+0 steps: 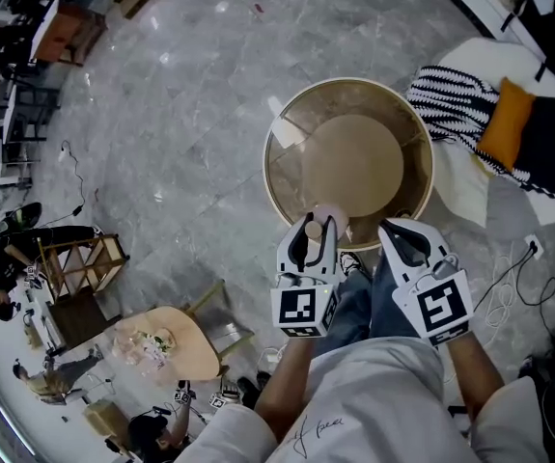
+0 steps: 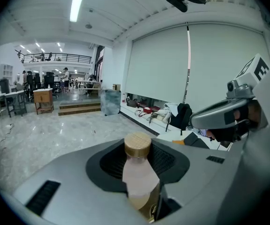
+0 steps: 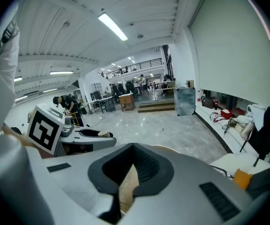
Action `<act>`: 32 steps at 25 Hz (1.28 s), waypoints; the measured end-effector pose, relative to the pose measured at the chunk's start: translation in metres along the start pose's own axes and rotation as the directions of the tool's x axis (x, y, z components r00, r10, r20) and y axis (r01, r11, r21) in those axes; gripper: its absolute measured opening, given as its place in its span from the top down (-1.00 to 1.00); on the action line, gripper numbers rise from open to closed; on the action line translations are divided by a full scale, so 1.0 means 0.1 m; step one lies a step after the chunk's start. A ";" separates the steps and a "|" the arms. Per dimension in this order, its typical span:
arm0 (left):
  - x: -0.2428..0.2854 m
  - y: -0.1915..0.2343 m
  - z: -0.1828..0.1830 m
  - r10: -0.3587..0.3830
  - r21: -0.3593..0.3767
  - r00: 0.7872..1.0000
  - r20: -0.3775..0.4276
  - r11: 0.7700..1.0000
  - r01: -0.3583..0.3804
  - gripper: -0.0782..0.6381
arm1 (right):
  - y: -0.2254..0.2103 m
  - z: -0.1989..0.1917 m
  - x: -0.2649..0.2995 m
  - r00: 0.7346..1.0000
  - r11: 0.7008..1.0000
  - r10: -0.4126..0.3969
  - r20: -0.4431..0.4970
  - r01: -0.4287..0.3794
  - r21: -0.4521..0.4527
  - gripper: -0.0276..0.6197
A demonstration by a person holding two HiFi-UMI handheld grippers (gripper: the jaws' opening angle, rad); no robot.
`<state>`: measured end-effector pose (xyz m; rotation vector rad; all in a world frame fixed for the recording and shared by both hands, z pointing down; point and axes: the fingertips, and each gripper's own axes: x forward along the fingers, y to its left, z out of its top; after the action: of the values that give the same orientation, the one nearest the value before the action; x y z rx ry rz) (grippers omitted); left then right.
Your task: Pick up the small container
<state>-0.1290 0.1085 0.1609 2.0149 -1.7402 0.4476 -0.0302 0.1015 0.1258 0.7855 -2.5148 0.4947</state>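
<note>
**Head view:** The left claw (image 1: 312, 222) and right claw (image 1: 404, 235) are side by side at the near edge of a round table (image 1: 349, 152), both pointing away from the person. The container (image 1: 314, 232), a small pale bottle with a tan cap, stands upright between the left claw's jaws, cap uppermost. It is clear of the tabletop as far as this angle shows. The right claw is just to its right and apart from it, and its dark hollow has nothing in it.

**Left gripper view:** The left claw (image 2: 139, 168) is clamped on the container (image 2: 137, 175). The bottle sits in the dark hollow between the two jaws, with padding against it on both sides. Its cap (image 2: 137, 145) stands above the jaw line and its lower body is sunk between the jaws. The right claw (image 2: 228, 117) shows at the right edge, level with this one.

**Right gripper view:** The right claw (image 3: 127, 184) has its jaws slightly apart, leaving a narrow slit. Only the tan table (image 3: 165, 148) shows through the slit, and nothing is held. To the left the left claw (image 3: 81, 140) is in view, with the container's cap (image 3: 104, 134) poking up from its jaws, well clear of the right claw.
</note>
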 end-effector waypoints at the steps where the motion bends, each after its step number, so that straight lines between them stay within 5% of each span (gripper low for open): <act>1: -0.04 0.00 0.02 0.000 0.000 1.000 0.003 1.000 0.000 0.39 | 0.03 0.02 -0.02 1.000 1.000 0.002 0.004 -0.002 -0.004 0.87; 32: -1.08 -0.23 0.36 -0.094 0.074 0.994 0.051 0.993 0.090 0.39 | 0.74 0.39 -0.64 0.997 0.998 0.020 0.072 -0.016 -0.062 0.87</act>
<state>-0.1247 0.1838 0.0727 2.1664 -1.6763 0.4353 -0.0395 0.1688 0.0455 0.7714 -2.5928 0.4000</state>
